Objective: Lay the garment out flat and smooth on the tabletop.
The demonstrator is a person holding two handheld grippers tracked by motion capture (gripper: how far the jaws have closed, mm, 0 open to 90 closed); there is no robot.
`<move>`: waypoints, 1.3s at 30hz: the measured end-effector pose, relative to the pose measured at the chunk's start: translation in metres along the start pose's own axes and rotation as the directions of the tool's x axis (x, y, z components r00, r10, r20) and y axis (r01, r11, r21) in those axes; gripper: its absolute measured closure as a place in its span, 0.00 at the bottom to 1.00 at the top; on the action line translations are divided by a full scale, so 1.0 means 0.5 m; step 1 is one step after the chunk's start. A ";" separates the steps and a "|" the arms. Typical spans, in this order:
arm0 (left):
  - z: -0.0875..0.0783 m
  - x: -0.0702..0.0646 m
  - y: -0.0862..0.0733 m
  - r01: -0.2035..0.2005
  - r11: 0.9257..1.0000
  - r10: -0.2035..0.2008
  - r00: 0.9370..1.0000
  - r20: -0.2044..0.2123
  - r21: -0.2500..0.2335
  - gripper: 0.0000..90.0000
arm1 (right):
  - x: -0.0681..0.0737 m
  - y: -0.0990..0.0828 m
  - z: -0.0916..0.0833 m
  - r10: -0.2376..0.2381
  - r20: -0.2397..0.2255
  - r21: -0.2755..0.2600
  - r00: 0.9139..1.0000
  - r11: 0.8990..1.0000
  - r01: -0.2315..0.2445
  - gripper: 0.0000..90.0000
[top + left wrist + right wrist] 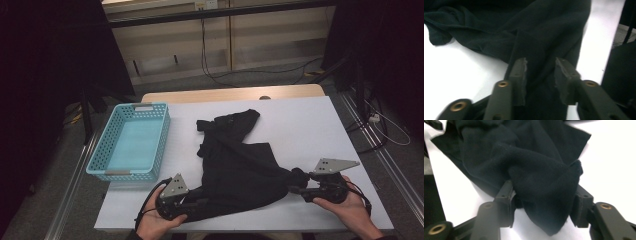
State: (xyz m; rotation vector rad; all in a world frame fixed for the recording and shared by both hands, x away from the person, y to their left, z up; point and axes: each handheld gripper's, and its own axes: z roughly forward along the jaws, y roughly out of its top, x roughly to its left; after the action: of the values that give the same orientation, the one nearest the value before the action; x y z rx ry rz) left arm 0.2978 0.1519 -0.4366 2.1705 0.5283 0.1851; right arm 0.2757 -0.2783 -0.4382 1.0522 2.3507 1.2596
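Note:
A black garment [235, 160] lies crumpled across the middle of the white table [305, 120], stretched between the two hands at the near edge. My left gripper [202, 197] is at the garment's near left corner. In the left gripper view its jaws [540, 62] stand apart, with a flat band of the black cloth [541, 42] lying between the pads. My right gripper [296, 187] is at the near right corner. In the right gripper view a bunched fold of the cloth [541, 185] sits loosely between its parted jaws [544, 186].
A light blue perforated basket [100, 150] stands on the table's left side, with nothing in it. Bare white tabletop lies to the right of the garment and behind it. Cables run over the floor beyond the far edge.

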 end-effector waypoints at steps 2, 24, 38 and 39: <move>0.011 0.004 0.005 -0.002 1.000 0.002 1.000 -0.009 0.005 0.62 | -0.001 0.004 -0.003 0.001 -0.002 -0.017 1.000 1.000 -0.001 0.59; 0.073 0.034 0.031 -0.025 0.997 0.033 0.993 -0.116 0.076 0.89 | -0.079 0.095 0.099 0.018 0.121 -0.043 0.992 0.999 -0.013 0.87; 0.074 0.093 0.026 0.043 0.997 -0.029 0.972 -0.235 0.057 0.73 | -0.109 0.079 0.173 0.036 0.147 0.056 0.988 0.997 -0.045 0.55; 0.070 0.093 0.025 0.047 0.998 -0.037 0.972 -0.230 0.038 0.71 | -0.108 0.080 0.162 0.036 0.140 0.047 0.990 0.998 -0.043 0.48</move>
State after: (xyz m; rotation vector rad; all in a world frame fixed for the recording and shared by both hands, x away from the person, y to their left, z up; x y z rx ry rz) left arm 0.3545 0.1399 -0.4504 2.1907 0.7146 0.4079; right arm 0.3757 -0.2535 -0.4584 1.1683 2.2779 1.1079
